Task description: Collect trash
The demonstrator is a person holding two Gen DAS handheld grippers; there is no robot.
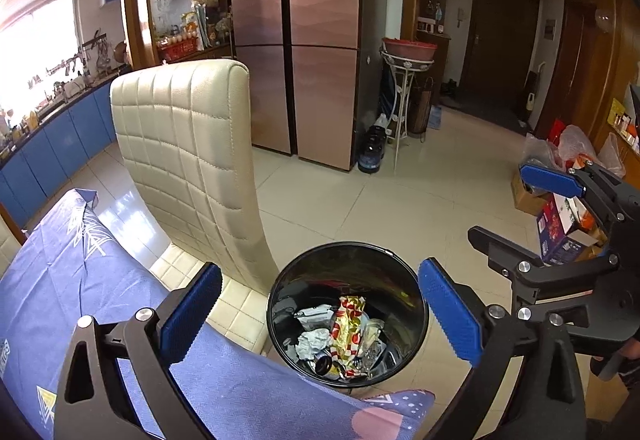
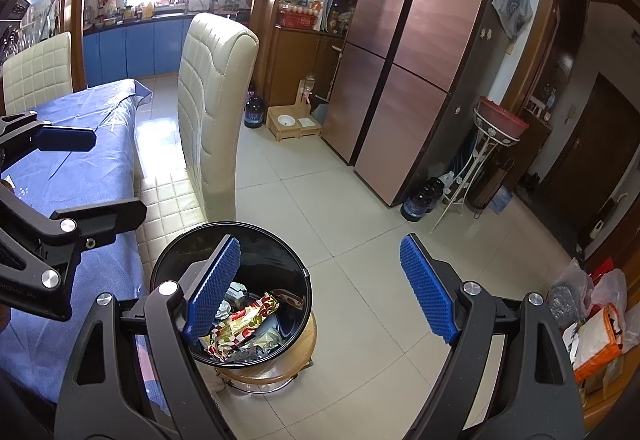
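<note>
A black round trash bin [image 1: 416, 304] stands on the floor beside the table. It also shows in the right wrist view [image 2: 168, 260]. Inside lie a red and gold wrapper [image 1: 347, 332], crumpled paper [image 1: 312, 342] and other scraps. The wrapper also shows in the right wrist view [image 2: 244, 320]. My left gripper [image 1: 320, 316] is open and empty above the bin. My right gripper [image 2: 320, 288] is open and empty, just right of the bin's mouth. The right gripper also appears at the right edge of the left wrist view [image 1: 516, 208].
A table with a blue cloth [image 1: 80, 280] lies at the left. A cream padded chair [image 1: 192, 144] stands behind the bin. A copper fridge [image 1: 304, 40] stands at the back. Bags and boxes [image 1: 560, 208] sit at the right wall. Water bottles [image 2: 420, 200] stand by a white stand [image 2: 480, 160].
</note>
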